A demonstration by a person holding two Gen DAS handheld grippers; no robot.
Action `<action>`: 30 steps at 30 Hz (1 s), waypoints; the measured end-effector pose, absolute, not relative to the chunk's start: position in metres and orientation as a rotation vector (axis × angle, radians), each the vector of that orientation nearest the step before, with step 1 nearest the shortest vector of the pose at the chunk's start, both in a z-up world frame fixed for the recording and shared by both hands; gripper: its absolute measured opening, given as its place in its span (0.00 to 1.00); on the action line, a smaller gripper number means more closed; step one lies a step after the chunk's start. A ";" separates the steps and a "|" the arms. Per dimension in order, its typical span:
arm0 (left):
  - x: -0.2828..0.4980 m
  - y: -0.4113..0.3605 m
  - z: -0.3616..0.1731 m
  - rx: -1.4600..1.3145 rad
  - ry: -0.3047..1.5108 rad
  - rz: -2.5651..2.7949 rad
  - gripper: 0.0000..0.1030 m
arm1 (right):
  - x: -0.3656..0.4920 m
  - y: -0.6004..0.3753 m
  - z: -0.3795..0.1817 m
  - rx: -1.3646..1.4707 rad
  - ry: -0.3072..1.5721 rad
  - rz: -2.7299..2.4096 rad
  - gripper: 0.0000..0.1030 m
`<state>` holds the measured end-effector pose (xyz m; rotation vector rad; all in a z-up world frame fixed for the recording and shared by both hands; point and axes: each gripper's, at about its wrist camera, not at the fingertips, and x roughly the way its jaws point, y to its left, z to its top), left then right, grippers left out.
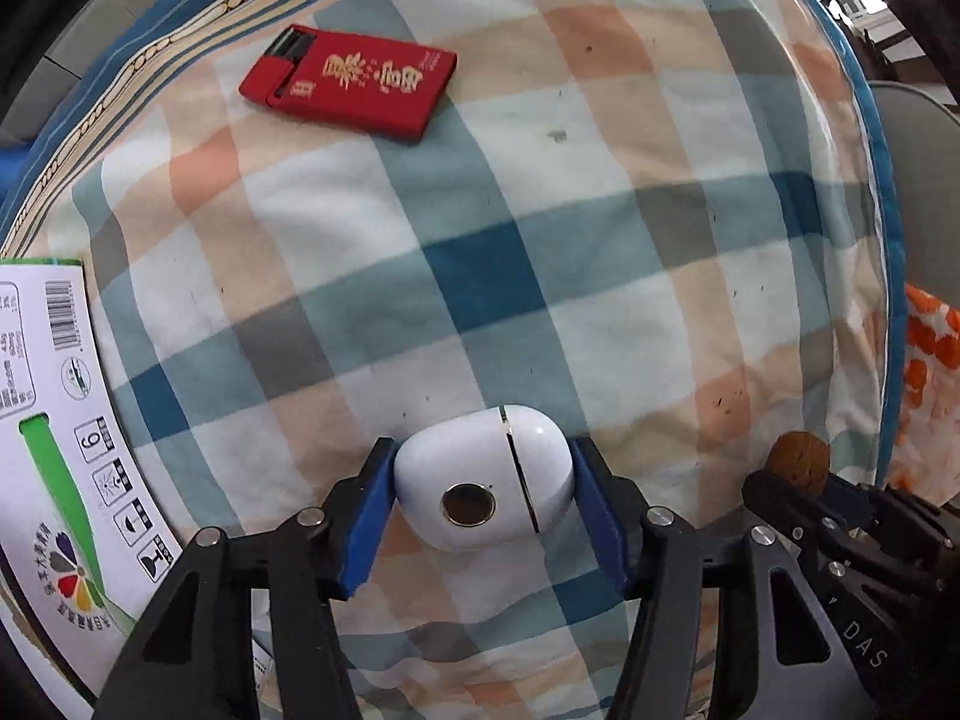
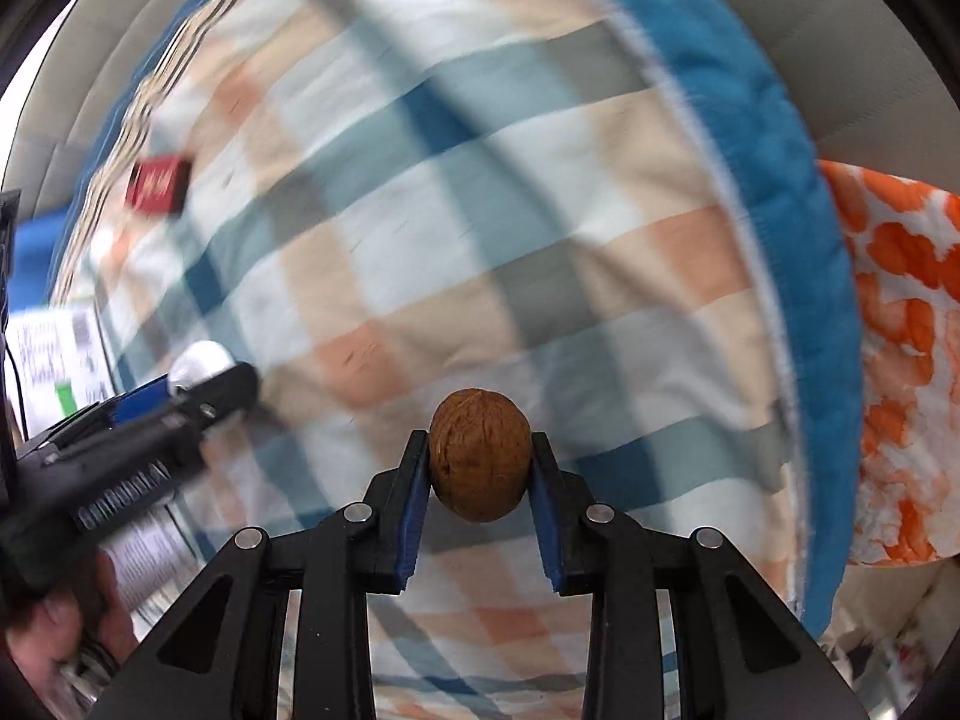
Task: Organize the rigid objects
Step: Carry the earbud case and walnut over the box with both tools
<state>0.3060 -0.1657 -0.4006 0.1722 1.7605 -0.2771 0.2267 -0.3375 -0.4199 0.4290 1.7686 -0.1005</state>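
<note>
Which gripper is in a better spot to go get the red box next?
Probably neither right now: both are busy. The left gripper has the white earbud case between its pads, and the right gripper is shut on the walnut. Once emptied, the left looks better placed: the red box lies straight ahead of it.

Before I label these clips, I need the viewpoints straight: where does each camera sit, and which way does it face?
Left wrist: on the left gripper, looking steeply down at the checked quilt; its blue pads flank a glossy white earbud case.
Right wrist: on the right gripper, also facing down; its pads clamp a brown walnut; a hand shows lower left.
Shared: quilt, flat red box, case, walnut, each other's gripper.
</note>
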 end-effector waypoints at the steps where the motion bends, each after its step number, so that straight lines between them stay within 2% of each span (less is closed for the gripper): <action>1: 0.302 -0.163 -0.403 0.171 1.763 -0.277 0.54 | 0.226 -0.333 -0.423 0.420 1.776 -0.096 0.33; 5: 0.300 -0.156 -0.405 0.151 1.769 -0.267 0.54 | 0.222 -0.325 -0.433 0.413 1.778 -0.104 0.33; 10: 0.312 -0.161 -0.412 0.134 1.799 -0.279 0.69 | 0.228 -0.328 -0.437 0.426 1.775 -0.115 0.33; 11: 0.317 -0.167 -0.411 0.134 1.799 -0.275 0.69 | 0.233 -0.331 -0.438 0.430 1.777 -0.116 0.33; 14: 0.321 -0.172 -0.411 0.140 1.788 -0.260 0.68 | 0.240 -0.335 -0.440 0.444 1.781 -0.122 0.33; 15: 0.327 -0.177 -0.410 0.146 1.782 -0.255 0.65 | 0.239 -0.334 -0.441 0.448 1.781 -0.124 0.33; 16: 0.320 -0.187 -0.411 0.161 1.769 -0.247 0.57 | 0.239 -0.335 -0.441 0.448 1.781 -0.124 0.33; 17: 0.319 -0.185 -0.409 0.180 1.757 -0.239 0.53 | 0.239 -0.337 -0.442 0.448 1.779 -0.124 0.33; 30: 0.294 -0.151 -0.378 0.091 1.722 -0.254 0.53 | 0.237 -0.334 -0.408 0.411 1.753 -0.077 0.32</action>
